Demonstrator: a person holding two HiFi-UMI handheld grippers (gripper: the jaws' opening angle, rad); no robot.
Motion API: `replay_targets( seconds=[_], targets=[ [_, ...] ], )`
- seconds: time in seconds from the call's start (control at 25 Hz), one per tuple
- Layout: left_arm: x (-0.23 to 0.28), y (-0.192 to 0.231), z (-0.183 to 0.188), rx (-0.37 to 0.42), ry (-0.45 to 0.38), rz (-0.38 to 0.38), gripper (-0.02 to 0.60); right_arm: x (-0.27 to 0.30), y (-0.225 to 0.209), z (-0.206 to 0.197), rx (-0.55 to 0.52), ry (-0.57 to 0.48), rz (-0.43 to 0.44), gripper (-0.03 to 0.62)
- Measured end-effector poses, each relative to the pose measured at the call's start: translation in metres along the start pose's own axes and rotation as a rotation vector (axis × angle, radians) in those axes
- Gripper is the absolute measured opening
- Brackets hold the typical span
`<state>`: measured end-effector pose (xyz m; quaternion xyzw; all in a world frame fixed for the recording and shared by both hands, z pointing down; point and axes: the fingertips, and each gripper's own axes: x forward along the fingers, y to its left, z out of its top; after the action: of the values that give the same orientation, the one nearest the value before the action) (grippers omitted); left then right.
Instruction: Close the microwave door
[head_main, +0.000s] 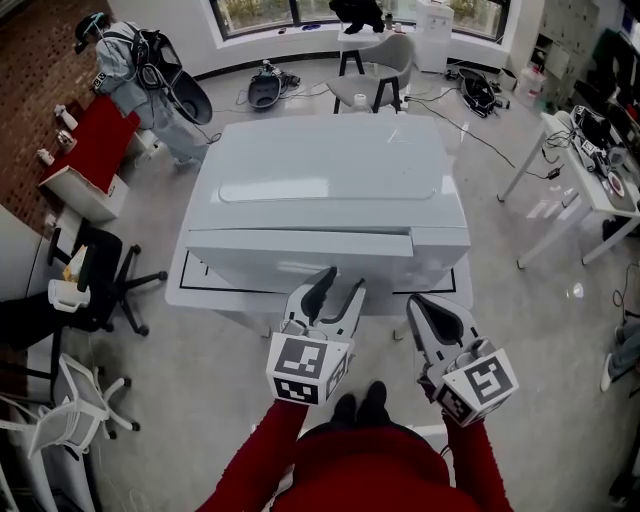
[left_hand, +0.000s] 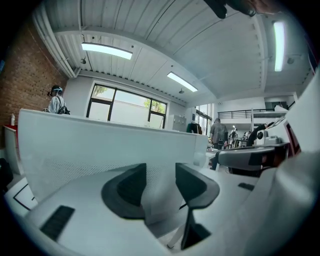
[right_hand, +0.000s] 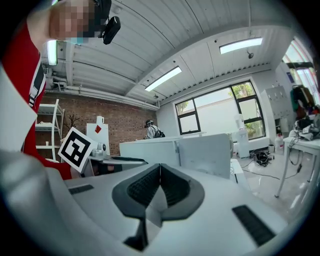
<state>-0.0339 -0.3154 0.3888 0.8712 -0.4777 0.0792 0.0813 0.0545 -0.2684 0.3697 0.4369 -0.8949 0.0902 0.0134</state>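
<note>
place: open lab-office | signs: brick wall (head_main: 30, 90), swivel chair (head_main: 100, 275), cluttered desk (head_main: 590, 175), strip lights (left_hand: 106, 50)

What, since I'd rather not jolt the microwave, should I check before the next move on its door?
1. Left gripper aimed at the microwave door: ok.
2. Left gripper open, with nothing between its jaws: ok.
3. Right gripper shut and empty, off to the side of the door: ok.
4. Microwave sitting flat on the white table: ok.
5. Door fully latched: cannot tell; its seam with the control panel shows, but not whether it is flush.
6. Left gripper already touching the door: cannot tell.
</note>
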Motion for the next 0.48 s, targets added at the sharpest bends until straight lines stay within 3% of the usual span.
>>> replay_targets(
  seconds=[0.48],
  targets=[
    [0.0053,0.0005,0.0047,0.001,0.001,0.015,0.179,-0.0036,-0.0032,0.0014,0.026,0.002,0.002,0.014]
  ],
)
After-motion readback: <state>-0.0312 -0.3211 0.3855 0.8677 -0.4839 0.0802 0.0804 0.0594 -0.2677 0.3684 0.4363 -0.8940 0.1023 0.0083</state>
